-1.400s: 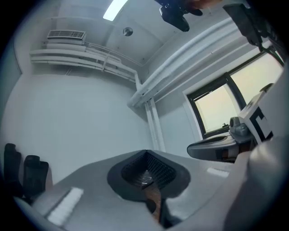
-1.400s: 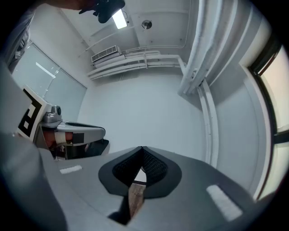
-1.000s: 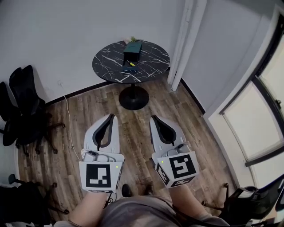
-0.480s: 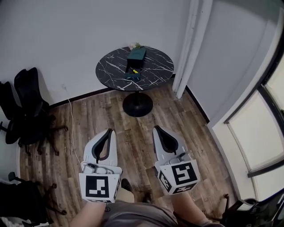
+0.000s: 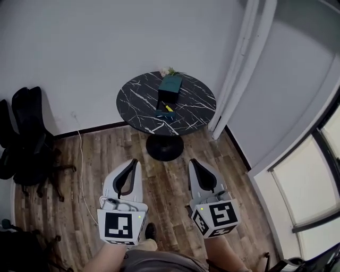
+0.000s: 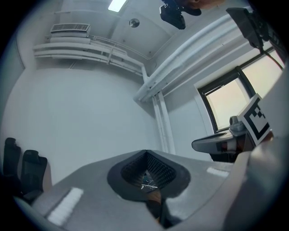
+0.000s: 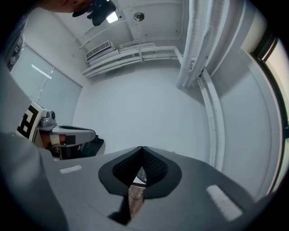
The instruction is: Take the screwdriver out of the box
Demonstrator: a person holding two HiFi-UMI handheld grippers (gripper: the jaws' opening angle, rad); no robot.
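Before the yellow-handled screwdriver (image 5: 169, 108) at the dark green box (image 5: 170, 85) is reached, the grey left gripper (image 5: 133, 162) and right gripper (image 5: 192, 162) (both closed, empty) should be opened.

Even, cool indoor light — ceiling lamp (image 6: 117, 4) glaring white, window (image 6: 224, 104) blown out. Gripper views fisheye, dark vignetted corners, foreground soft — head view sharp, edges bowed.

A dark teal box (image 5: 171, 85) is seen set on the far half of a round black table (image 5: 138, 101), and a small yellow screwdriver (image 5: 169, 108) is seen lying slantwise at its near end, too small for it to be told whether it is inside.
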